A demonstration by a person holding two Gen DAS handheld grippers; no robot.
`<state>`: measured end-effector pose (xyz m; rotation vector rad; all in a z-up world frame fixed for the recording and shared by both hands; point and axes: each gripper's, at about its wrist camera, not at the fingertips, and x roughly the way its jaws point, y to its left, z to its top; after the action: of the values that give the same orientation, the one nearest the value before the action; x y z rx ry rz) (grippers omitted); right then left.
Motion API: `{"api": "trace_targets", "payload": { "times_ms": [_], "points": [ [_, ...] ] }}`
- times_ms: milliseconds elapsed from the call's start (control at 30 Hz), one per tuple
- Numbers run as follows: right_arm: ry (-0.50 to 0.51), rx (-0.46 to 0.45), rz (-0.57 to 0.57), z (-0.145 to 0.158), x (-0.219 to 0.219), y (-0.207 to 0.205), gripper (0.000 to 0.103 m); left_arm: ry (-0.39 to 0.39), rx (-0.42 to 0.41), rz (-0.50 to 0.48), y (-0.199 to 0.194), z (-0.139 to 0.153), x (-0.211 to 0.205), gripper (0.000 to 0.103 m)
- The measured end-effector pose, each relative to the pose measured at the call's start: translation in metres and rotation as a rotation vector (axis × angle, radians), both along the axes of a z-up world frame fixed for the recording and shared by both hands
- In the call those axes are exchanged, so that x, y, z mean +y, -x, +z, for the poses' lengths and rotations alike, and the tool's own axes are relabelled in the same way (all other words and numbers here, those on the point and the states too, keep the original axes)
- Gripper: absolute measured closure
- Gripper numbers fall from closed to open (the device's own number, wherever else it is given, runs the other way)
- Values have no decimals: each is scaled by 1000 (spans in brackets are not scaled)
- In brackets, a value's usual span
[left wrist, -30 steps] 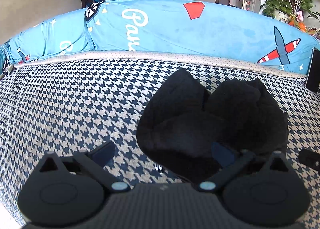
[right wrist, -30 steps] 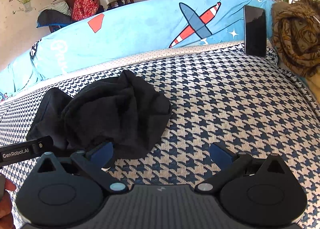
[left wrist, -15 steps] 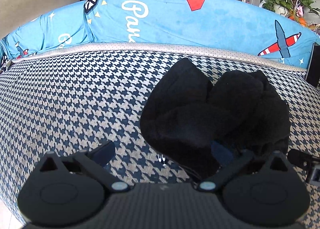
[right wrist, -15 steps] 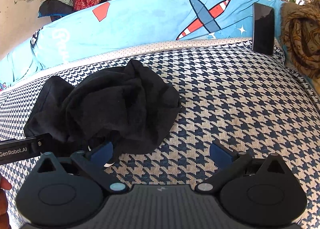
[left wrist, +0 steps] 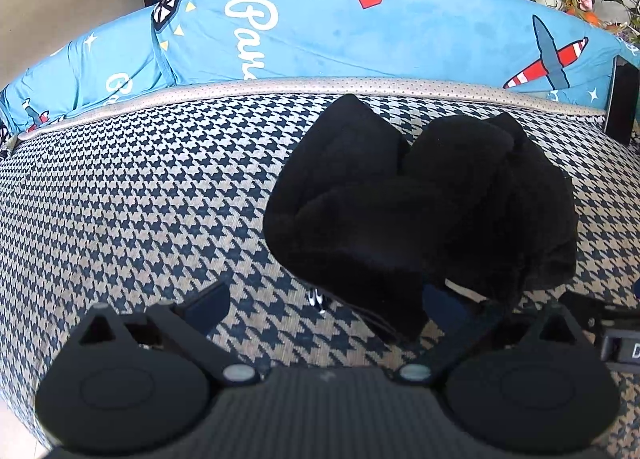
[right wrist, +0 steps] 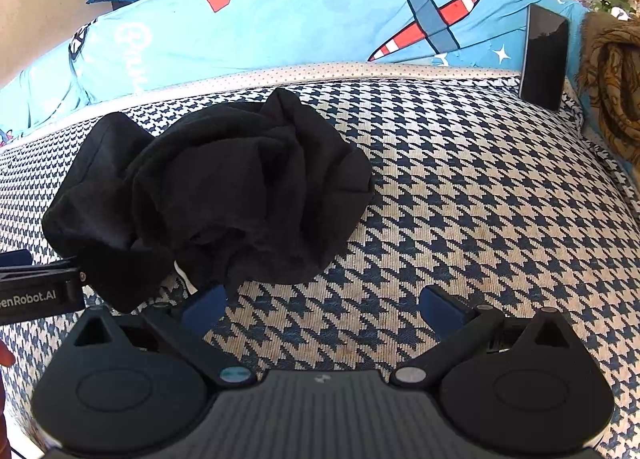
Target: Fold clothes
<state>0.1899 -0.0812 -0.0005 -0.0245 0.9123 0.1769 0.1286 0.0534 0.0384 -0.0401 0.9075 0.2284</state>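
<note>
Crumpled black fabric garment (left wrist: 420,211) lies on houndstooth-patterned sofa seat (left wrist: 140,199). Left tool (left wrist: 324,303) wide open, right finger under garment edge, possibly touching. Right tool (right wrist: 322,301) wide open, holding nothing, left finger at garment hem.

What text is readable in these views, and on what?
"enRobot.AI": white print on the left gripper body, first letter cut off by the frame edge in the right wrist view.
"Par": white script on the blue cover, rest hidden behind the seat edge.
"D": label on the right gripper body, cut off in the left wrist view.
Nothing else legible.
</note>
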Motion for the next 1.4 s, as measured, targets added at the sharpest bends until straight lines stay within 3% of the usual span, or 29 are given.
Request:
{"api": "trace_targets", "payload": {
  "times_ms": [1400],
  "points": [
    [41, 35, 29, -7, 5, 0, 0, -30, 33, -56, 2, -9, -18, 0]
  ]
}}
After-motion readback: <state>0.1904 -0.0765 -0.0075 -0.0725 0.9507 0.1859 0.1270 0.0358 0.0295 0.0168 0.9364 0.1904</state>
